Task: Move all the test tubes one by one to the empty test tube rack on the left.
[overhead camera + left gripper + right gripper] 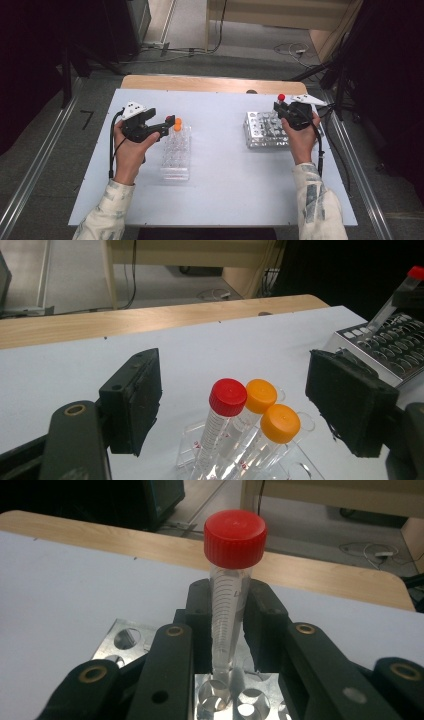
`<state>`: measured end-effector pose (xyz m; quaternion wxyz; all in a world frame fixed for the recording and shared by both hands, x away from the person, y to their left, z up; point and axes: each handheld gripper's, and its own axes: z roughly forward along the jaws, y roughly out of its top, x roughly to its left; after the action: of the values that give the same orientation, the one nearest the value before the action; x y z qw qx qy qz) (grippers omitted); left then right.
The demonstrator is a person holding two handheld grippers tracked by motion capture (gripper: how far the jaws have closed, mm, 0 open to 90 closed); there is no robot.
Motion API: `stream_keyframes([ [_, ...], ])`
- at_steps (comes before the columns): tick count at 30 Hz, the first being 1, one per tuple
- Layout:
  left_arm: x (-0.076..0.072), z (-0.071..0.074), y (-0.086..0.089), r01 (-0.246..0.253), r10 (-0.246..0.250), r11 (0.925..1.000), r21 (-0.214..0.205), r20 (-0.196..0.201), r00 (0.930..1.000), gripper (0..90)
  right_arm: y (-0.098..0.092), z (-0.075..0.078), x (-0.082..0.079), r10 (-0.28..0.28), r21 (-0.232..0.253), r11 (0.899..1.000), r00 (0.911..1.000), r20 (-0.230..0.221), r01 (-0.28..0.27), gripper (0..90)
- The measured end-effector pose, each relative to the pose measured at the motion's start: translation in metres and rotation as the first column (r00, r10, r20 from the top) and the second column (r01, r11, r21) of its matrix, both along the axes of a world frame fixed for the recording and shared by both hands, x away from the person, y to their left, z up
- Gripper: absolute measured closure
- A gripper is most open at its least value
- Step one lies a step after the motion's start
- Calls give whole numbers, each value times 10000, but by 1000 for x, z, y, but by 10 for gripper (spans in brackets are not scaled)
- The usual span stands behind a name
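Note:
My right gripper [281, 106] [231, 615] is shut on a clear tube with a red cap [235, 537] [281, 97], held upright. Its lower tip is at a hole on the far edge of the metal rack [262, 132] [125, 637]. I cannot tell how deep it sits. My left gripper [170, 122] [235, 400] is open over the far end of the clear plastic rack [176, 157] [192, 442]. Its pads [137, 405] stand wide on either side of three tubes there without touching them: a red-capped tube [227, 396] and two orange-capped tubes [261, 395] [280, 422].
The racks stand on a white tabletop [225, 175] with a wooden strip [210, 84] along its far edge. Cables [295, 50] lie on the floor beyond. Dark stands [345, 75] flank the table at the far right and left.

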<state>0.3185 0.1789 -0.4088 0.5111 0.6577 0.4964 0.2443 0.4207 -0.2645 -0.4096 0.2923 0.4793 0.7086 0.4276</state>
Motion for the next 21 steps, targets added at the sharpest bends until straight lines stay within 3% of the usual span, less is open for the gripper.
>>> stream_keyframes([
  [6, -1, 2, 0, 8, -8, 10000, -25, -9, 10000, 222, 1, 19, -10, 129, 113, 9998, 9992, 376, -134, 723],
  [12, -3, 4, -1, 101, -101, 9999, -27, 6, 9999, 214, 8, 27, -22, 524, 157, 9985, 9972, 525, -533, 723],
  [21, -7, 11, -5, 319, -318, 9995, -67, 181, 9993, 210, 37, 32, -42, 1759, 405, 9831, 9826, 602, -1784, 723],
])
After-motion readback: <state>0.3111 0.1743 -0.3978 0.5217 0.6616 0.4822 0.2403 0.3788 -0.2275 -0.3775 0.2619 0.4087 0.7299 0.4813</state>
